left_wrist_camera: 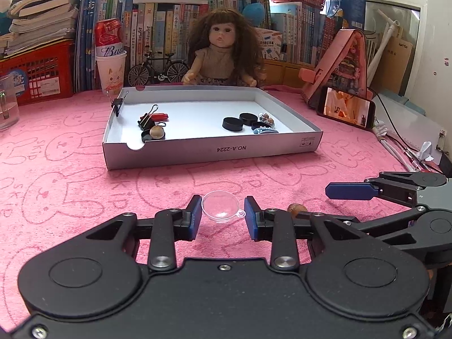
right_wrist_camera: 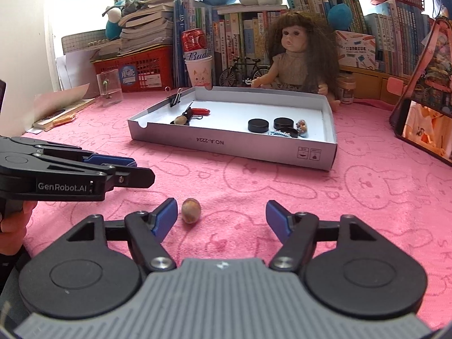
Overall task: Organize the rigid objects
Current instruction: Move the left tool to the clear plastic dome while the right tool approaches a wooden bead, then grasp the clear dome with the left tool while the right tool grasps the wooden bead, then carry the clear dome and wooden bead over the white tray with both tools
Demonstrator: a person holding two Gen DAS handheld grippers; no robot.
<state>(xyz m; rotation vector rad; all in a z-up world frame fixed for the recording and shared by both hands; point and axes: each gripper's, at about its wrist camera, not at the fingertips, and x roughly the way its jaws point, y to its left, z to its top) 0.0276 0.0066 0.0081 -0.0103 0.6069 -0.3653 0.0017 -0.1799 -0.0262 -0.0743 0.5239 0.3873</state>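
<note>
Clear plastic made the small dome-shaped cap (left_wrist_camera: 221,209) hard to read against the pink cloth (left_wrist_camera: 84,186); only its rim and a little side tab showed plainly. From the left wrist view, the brown nut (left_wrist_camera: 296,208) was half hidden behind the left gripper's own right finger, and the right gripper (left_wrist_camera: 350,191) was cut off at the frame edge, so only one blue pad was clear there. In the right wrist view the left gripper (right_wrist_camera: 132,166) appeared side-on, its opening impossible to judge from that angle.

The cap lay on the cloth between the blue pads of the left gripper (left_wrist_camera: 223,216), with a narrow gap at each side, touching neither as far as could be seen. That gripper stood moderately open and held nothing.

The nut (right_wrist_camera: 191,210) rested on the cloth between the right gripper's (right_wrist_camera: 221,217) fingers, just beside the left pad (right_wrist_camera: 165,217) and well apart from the other. Its jaws were spread wide, empty.

Beyond both sat the white box lid (left_wrist_camera: 212,149) holding black discs (left_wrist_camera: 233,124) and binder clips (left_wrist_camera: 145,120).
</note>
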